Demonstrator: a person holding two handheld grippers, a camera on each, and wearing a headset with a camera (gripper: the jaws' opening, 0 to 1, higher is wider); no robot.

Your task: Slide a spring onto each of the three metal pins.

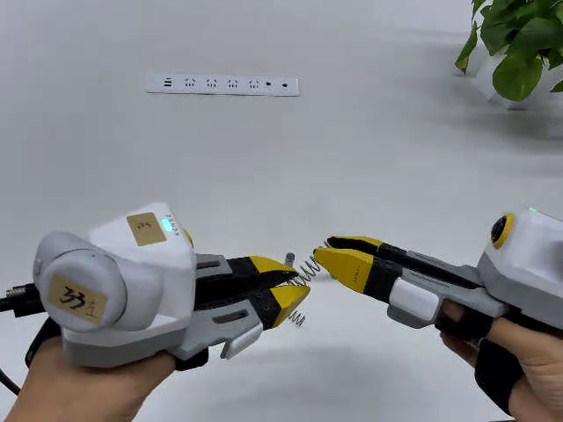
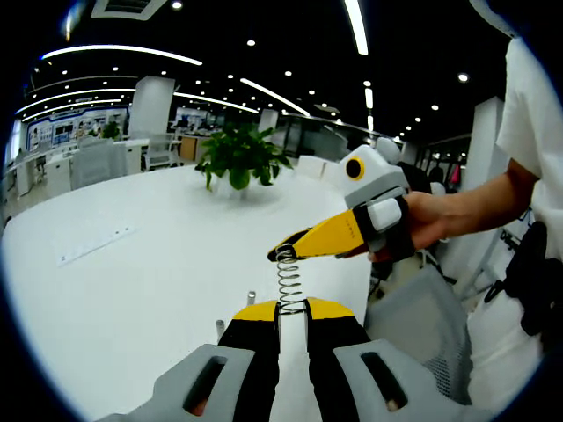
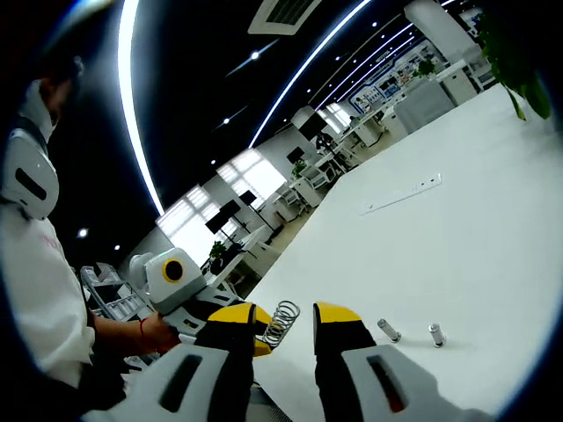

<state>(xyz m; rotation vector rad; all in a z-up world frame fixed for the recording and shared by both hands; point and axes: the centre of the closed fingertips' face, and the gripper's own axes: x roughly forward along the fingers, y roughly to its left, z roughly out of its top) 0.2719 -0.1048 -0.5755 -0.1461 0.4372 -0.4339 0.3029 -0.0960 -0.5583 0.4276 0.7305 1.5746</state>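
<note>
A stretched metal spring spans the gap between my two grippers just above the white table. My left gripper is shut on the spring's near end. My right gripper meets the spring's far end with its yellow tip; in the right gripper view its jaws stand slightly apart, with the spring just beyond them. Two short metal pins stand on the table, also in the left gripper view. One pin peeks out behind the left jaws. A second spring lies below them.
A white power strip lies far back on the table. A potted green plant stands at the far right corner. The person's hands hold both grippers near the front edge, and a chair shows beyond the table.
</note>
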